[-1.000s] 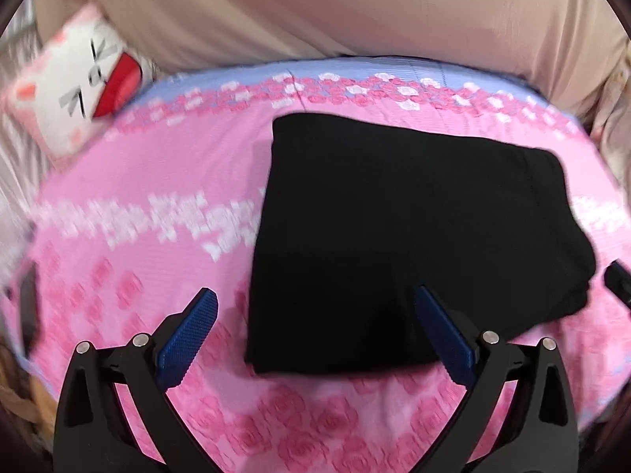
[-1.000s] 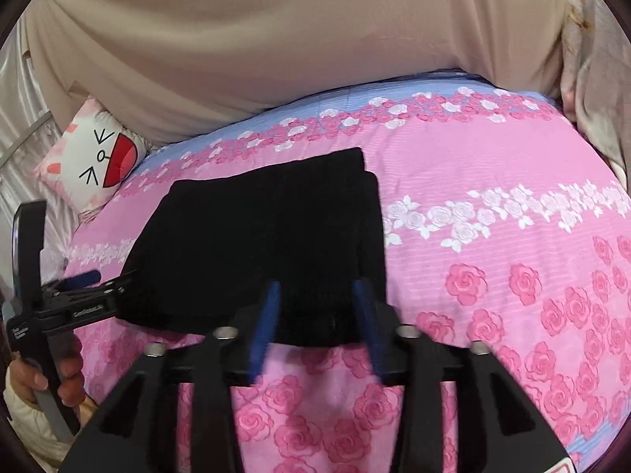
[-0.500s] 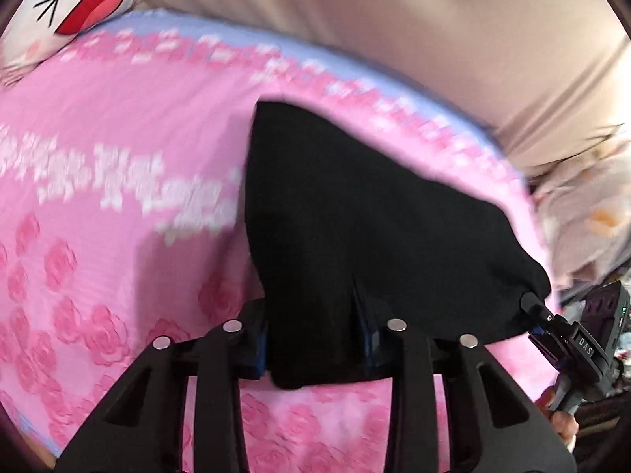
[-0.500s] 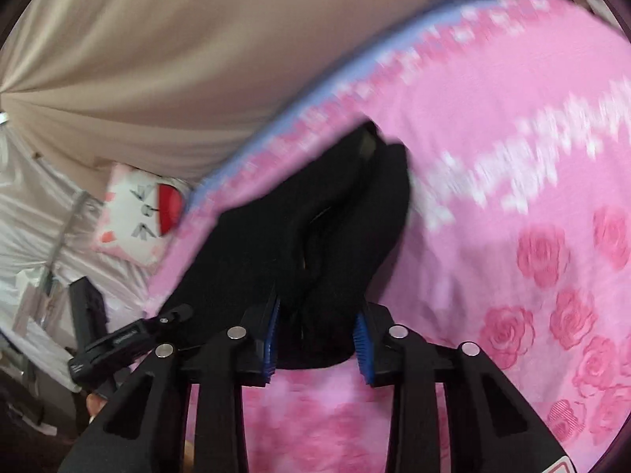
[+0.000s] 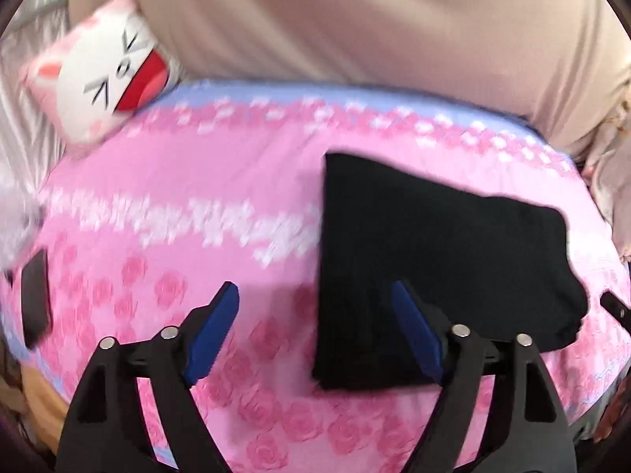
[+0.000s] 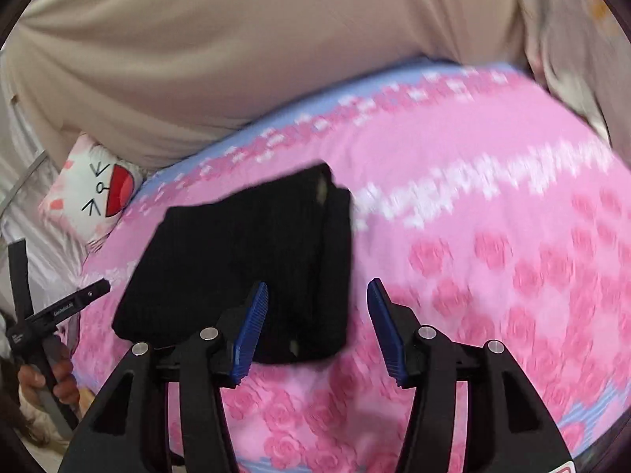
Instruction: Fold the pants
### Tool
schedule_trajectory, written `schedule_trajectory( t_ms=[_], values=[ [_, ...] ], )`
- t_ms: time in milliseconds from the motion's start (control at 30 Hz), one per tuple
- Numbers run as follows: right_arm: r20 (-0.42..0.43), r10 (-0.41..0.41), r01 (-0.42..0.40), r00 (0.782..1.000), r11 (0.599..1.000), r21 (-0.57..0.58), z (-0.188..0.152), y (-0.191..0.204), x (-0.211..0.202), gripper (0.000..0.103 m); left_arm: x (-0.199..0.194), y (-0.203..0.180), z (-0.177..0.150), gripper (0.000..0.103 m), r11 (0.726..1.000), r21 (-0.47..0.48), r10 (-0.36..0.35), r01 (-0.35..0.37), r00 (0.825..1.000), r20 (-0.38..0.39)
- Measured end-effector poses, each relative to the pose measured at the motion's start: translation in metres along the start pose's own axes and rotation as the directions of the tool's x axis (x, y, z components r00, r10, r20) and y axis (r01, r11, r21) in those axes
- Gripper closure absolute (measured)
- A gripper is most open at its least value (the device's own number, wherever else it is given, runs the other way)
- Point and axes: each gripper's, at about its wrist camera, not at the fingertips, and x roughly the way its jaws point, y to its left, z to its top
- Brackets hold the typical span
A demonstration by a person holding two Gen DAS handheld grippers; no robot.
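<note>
Here, black ribbed pants [image 5: 434, 244], a flat folded rectangle on rose-print sheet [image 5: 197, 181].

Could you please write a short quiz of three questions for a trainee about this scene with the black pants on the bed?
1. True or false: the folded black fabric pants lie flat on the pink rose-print bed sheet.
2. Which item rests at the far corner of the bed: A) a white cartoon-cat cushion, B) a green towel, C) a wooden box?
3. Fill in: the pads of the left gripper and of the right gripper are coloured ____.

Key: 1 true. 2 A. 3 blue. Both grippers' jaws are opening, and neither pair presses on the pants.
</note>
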Motion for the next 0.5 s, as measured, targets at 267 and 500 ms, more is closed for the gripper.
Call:
schedule_trajectory(
  t_ms=[267,500],
  values=[
    [-0.003,-0.025,0.025,1.0,0.999,0.028,0.027,-0.012,0.042,0.065,0.031,-0.053,-0.006,0.013,0.989,0.142,0.045,-0.039,0.998,-0.042],
    [-0.095,-0.13,0.117,0.987,0.985,-0.125,0.03,-0.032,0.068,0.069,0.054,-0.039,-0.015,0.013,0.995,0.091,0.06,-0.049,0.99,-0.127]
  ],
)
